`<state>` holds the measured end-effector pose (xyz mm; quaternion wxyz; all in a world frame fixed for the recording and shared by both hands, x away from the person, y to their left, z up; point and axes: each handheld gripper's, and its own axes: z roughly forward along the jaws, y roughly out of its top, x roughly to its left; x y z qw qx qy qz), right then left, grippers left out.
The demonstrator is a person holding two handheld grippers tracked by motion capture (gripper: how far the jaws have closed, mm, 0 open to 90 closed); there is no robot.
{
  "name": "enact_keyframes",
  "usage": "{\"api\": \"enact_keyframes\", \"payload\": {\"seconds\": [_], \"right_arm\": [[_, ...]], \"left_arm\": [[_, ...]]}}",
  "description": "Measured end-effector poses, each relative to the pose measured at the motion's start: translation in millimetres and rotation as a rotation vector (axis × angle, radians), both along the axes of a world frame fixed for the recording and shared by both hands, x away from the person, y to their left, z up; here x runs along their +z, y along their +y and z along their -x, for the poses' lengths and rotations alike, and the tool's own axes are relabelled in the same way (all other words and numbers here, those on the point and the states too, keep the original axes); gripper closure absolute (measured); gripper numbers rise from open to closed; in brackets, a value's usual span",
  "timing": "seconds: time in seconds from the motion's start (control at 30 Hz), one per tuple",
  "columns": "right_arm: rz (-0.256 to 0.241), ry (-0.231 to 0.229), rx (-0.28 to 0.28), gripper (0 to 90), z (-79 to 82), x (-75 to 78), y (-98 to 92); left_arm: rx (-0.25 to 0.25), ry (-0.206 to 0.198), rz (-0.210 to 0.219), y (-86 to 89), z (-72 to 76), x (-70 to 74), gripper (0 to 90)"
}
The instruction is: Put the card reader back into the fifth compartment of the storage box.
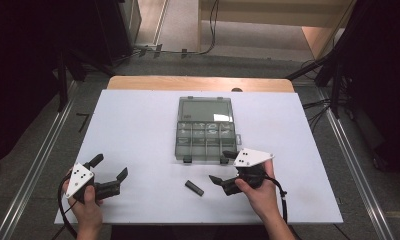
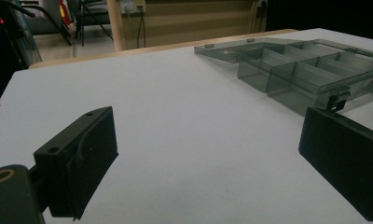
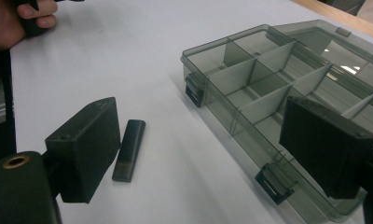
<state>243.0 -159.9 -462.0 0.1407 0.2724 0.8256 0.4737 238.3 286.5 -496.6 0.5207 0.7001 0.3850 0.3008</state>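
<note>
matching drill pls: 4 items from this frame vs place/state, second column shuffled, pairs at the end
1. organizer box
2. small black block
3. left gripper
4. right gripper

a. open, near the table's left front corner
b. lid open, mid-table
c. open, at the box's front edge
d. lying flat on the white table, in front of the box

Pairs: 1-b, 2-d, 3-a, 4-c

Bare white table (image 1: 138,130) lies open left of the compartment box (image 1: 206,142). Near the front edge, a small black bar (image 1: 194,188) lies between the grippers.
</note>
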Motion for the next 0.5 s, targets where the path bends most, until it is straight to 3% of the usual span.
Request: {"api": "enact_keyframes", "payload": {"seconds": [0.5], "right_arm": [[0.022,0.020,0.034,11.1,-0.8,-4.3,20.5]], "left_arm": [[-0.011,0.008,0.003,0.1,-0.3,0.0,4.3]]}}
